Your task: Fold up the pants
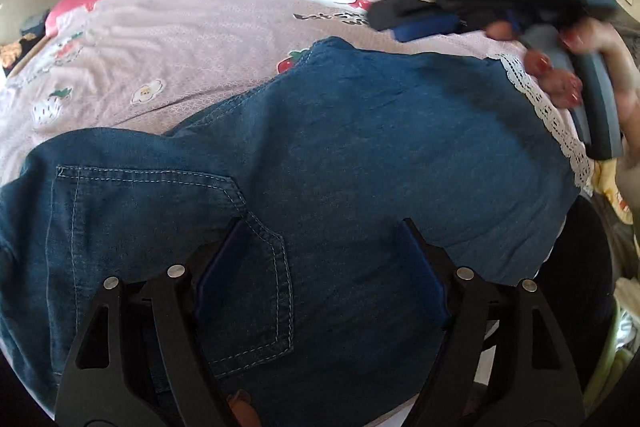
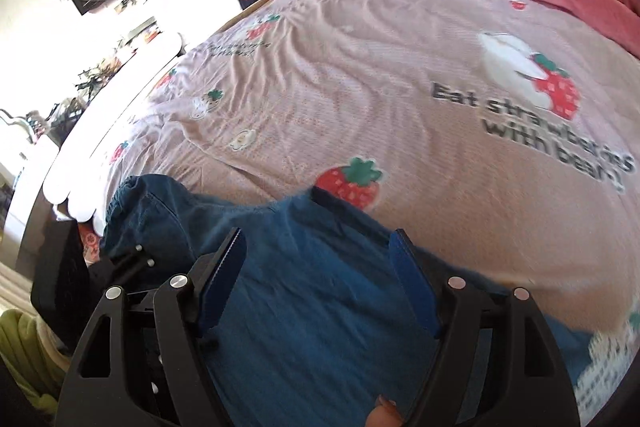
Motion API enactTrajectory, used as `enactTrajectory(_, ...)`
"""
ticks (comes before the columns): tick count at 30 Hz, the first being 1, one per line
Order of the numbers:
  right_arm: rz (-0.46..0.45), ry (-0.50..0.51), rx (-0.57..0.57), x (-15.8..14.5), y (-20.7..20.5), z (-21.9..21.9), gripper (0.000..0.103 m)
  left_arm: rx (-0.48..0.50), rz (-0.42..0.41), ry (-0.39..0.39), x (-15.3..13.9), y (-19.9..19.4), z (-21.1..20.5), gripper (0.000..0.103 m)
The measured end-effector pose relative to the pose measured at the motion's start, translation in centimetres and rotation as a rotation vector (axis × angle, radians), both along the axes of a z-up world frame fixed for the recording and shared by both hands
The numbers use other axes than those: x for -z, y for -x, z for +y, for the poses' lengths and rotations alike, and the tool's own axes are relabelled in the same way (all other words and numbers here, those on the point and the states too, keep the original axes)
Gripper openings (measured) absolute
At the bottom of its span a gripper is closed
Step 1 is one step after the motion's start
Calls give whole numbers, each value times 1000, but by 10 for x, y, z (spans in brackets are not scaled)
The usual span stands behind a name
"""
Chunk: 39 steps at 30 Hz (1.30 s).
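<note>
left gripper (image 1: 320,255) jaws apart, nothing clamped; pants (image 1: 320,155) flat on bedspread (image 1: 180,39) right below and ahead. right gripper (image 2: 320,275) likewise apart, above denim. first fold looks done; further folding probably left.

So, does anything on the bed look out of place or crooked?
Nothing is spilled or damaged. The jeans lie on the bedsheet, slightly askew: one layer's edge runs diagonally and the waistband end is bunched. Both grippers are open above them.
</note>
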State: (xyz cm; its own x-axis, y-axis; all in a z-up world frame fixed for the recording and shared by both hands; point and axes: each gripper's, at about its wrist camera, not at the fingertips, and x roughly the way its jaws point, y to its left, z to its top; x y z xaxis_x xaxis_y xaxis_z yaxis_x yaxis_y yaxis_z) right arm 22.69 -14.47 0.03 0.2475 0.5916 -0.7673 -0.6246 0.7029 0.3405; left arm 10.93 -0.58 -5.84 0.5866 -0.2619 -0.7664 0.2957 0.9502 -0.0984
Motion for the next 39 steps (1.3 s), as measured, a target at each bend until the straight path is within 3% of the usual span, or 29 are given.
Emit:
enactTrajectory(4,67,32,-31,11,-14,21,71,-4,-15,36,-2,4,6,70)
enactTrajectory(6,136,34,-41,20,-23,30,47,-9,-33,47,-5,9,9,71)
enactTrajectory(8,181,49,-43,29,-29,37,12,-16,-61,60,-8,13,9,74)
enactTrajectory(13,94,92,10,30,-38,49,3,-9,-78,67,-8,18,10,78)
enactTrajectory(18,32,175,-23,49,-43,64,3,-7,-76,33,-3,18,1,78)
enactTrajectory(21,33,98,-1,47,-45,50,3,-8,-72,26,0,18,-2,78)
enactTrajectory(27,1,-31,133,14,-46,-17,11,-7,-77,21,1,16,-2,79)
enactTrajectory(30,-28,-83,194,-4,-32,-61,29,4,-78,34,-3,19,-1,79)
enactTrajectory(32,-50,-103,237,-13,-19,-91,48,36,-88,105,-13,23,2,80)
enactTrajectory(35,-90,-97,320,-21,1,-144,50,100,-147,205,-41,29,0,88)
enactTrajectory(37,-115,-63,397,-22,12,-179,56,106,-176,164,-52,23,-7,89)
enactTrajectory(39,-128,-23,450,-20,18,-207,61,83,-152,98,-57,2,-15,90)
